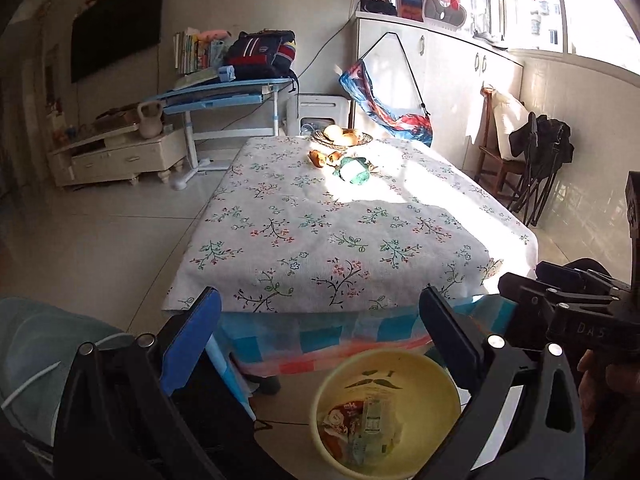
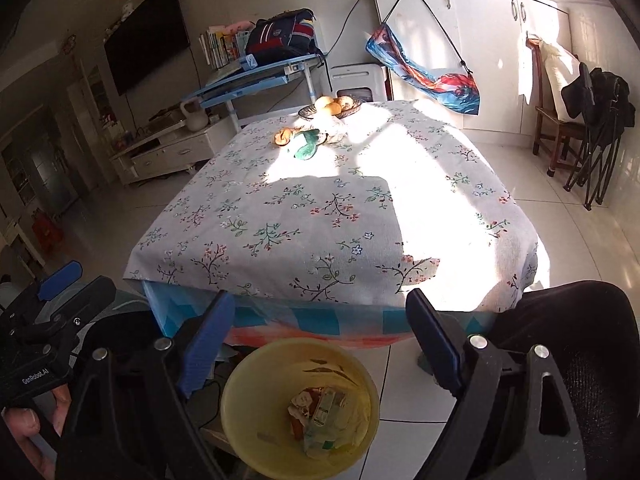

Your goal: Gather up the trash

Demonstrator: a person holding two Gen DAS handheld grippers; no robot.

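1. Left tool point(image 1: 320, 332): fingers wide apart, empty, above the bin point(image 1: 386, 412).
2. Right tool point(image 2: 320, 334): fingers also apart, empty.
3. The yellow bin, on the floor by the desk point(image 2: 304, 216), holds wrappers point(image 2: 320, 408).
4. More trash point(image 2: 306, 142) lies at the far end, near a fruit basket point(image 2: 332, 107).

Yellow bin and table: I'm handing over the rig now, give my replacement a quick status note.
Left claw: open, empty, above the yellow bin.
Right claw: open, empty, above the same bin.
Done: wrappers already lie in the bin on the floor at the table's near edge.
Left: green wrapper and orange peel scraps on the far tablecloth, beside the fruit basket.
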